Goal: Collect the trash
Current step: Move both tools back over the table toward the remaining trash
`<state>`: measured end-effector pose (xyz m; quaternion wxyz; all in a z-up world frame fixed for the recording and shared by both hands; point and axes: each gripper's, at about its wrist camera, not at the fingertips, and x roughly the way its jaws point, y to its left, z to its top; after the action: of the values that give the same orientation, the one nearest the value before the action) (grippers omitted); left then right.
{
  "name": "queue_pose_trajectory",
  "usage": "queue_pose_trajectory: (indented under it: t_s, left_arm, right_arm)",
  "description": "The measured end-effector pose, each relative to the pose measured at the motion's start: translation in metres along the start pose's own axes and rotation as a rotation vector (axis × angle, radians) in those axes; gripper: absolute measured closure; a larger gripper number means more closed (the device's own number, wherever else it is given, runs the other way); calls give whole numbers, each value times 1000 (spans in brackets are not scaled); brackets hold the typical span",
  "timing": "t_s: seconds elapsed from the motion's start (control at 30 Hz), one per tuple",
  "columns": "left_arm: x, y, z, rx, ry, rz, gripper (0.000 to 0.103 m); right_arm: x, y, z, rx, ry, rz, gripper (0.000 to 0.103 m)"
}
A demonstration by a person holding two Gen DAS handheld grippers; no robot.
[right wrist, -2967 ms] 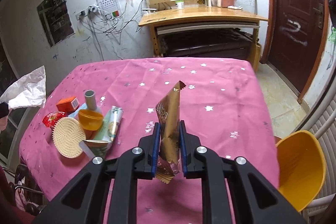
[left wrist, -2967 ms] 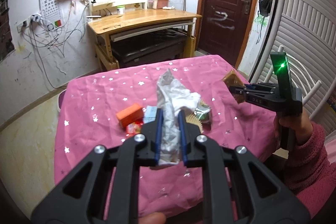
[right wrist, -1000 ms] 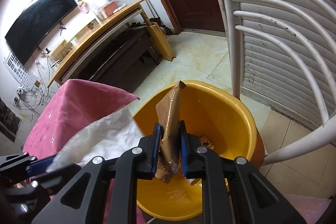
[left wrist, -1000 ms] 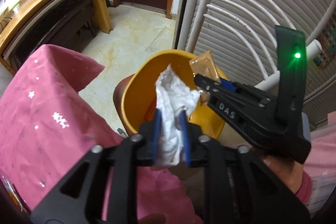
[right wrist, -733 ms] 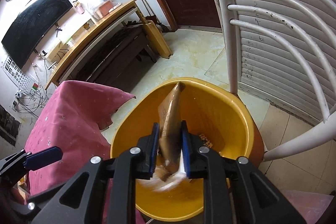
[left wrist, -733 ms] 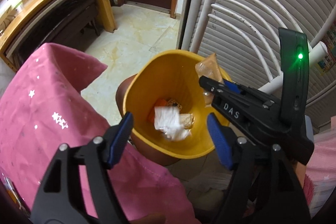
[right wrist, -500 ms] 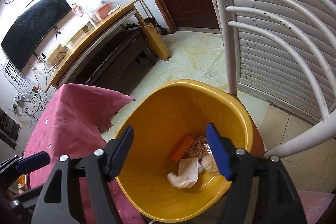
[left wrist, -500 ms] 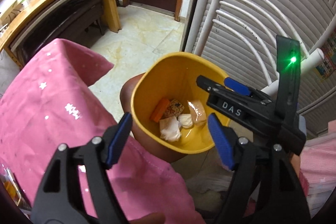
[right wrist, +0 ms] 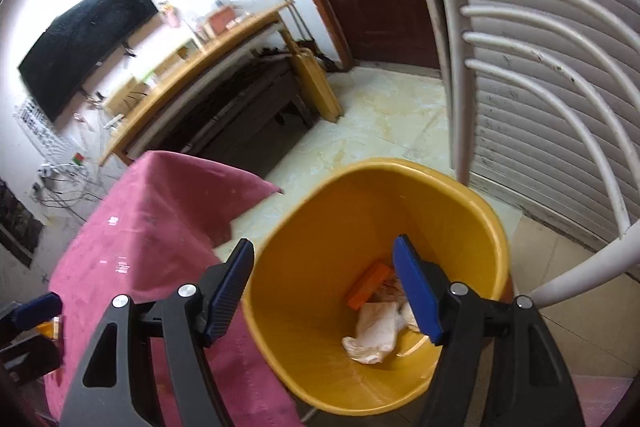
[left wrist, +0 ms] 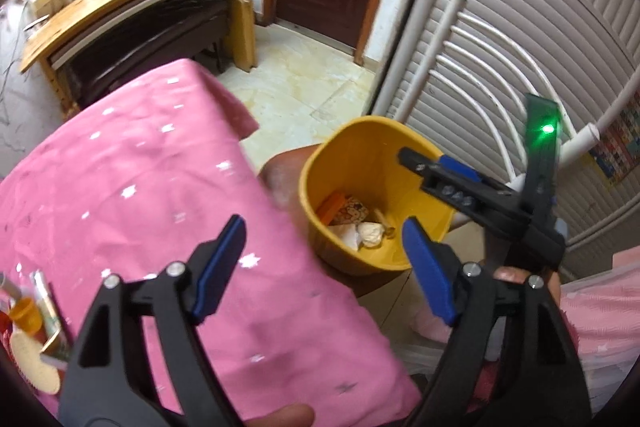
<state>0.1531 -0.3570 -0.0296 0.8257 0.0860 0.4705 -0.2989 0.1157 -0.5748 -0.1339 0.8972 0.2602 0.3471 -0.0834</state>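
Fingers of both our grippers, left gripper (left wrist: pixel 324 263) and right gripper (right wrist: pixel 326 285), have just been opening and stand released with nothing between them. Our trash, a white crumpled paper (right wrist: pixel 374 331) and an orange box (right wrist: pixel 368 281), lies in the yellow bin (right wrist: pixel 460 195) beside the pink-covered desk (left wrist: pixel 132 179). More litter (left wrist: pixel 28 355) waits at the desk's edge; a careless reach could knock it to the floor.

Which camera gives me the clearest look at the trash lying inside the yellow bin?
The right wrist view: it looks straight down into the yellow bin, showing the crumpled white paper and orange box large. The left wrist view shows the bin smaller and farther off, its contents tiny.
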Motion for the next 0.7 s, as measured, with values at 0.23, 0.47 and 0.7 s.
queue_pose_trajectory:
  t_s: [0.23, 0.47, 0.7]
  left_arm:
    - [-35, 51, -18, -78, -53, 63, 20]
    - [-79, 116, -41, -161, -119, 142, 20]
    - [-112, 180, -63, -233, -137, 251, 20]
  right_arm:
    - [-16, 54, -7, -104, -35, 75, 32]
    - [-24, 122, -25, -242, -27, 162, 31]
    - [-15, 188, -45, -365, 25, 239, 30]
